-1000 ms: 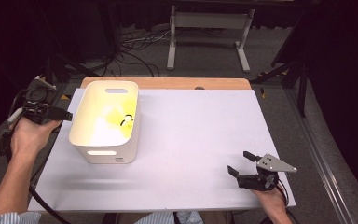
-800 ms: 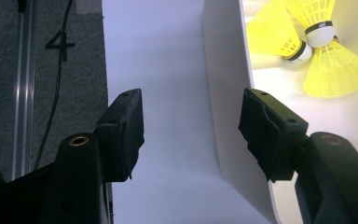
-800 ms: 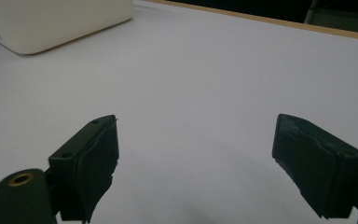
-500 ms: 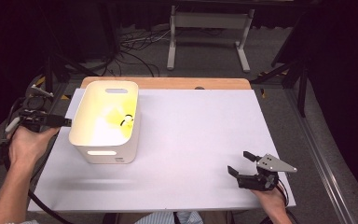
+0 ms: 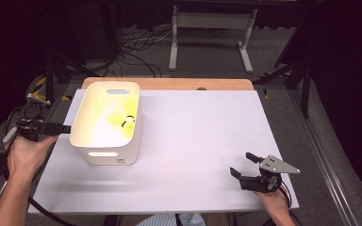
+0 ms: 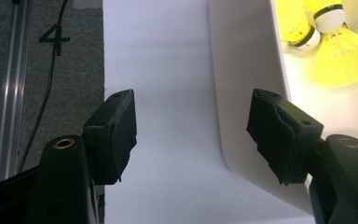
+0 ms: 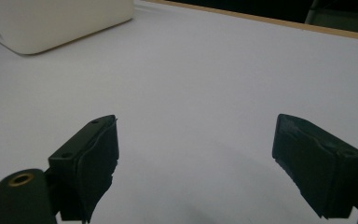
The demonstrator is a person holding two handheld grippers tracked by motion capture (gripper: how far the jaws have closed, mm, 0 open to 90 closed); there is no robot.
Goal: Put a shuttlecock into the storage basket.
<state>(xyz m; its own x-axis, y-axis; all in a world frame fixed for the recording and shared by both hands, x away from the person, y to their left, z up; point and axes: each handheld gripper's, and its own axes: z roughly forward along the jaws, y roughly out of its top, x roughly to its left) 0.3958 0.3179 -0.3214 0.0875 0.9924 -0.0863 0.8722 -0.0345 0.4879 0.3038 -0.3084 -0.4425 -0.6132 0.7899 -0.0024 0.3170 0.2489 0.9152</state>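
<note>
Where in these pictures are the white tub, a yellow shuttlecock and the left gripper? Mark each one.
white tub (image 5: pixel 104 158): high view, on its near outer wall.
yellow shuttlecock (image 6: pixel 342 58): left gripper view, on its yellow skirt.
left gripper (image 6: pixel 193 126): left gripper view, midway between its open fingers, at the tub's wall.

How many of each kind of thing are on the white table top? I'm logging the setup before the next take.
White plastic bin with handle slots: 1
Yellow plastic shuttlecocks with white, black-banded caps, lying in the bin: 2 visible in the left gripper view; more could be hidden
Black two-jaw grippers, both open: 2
Total: 5
</note>
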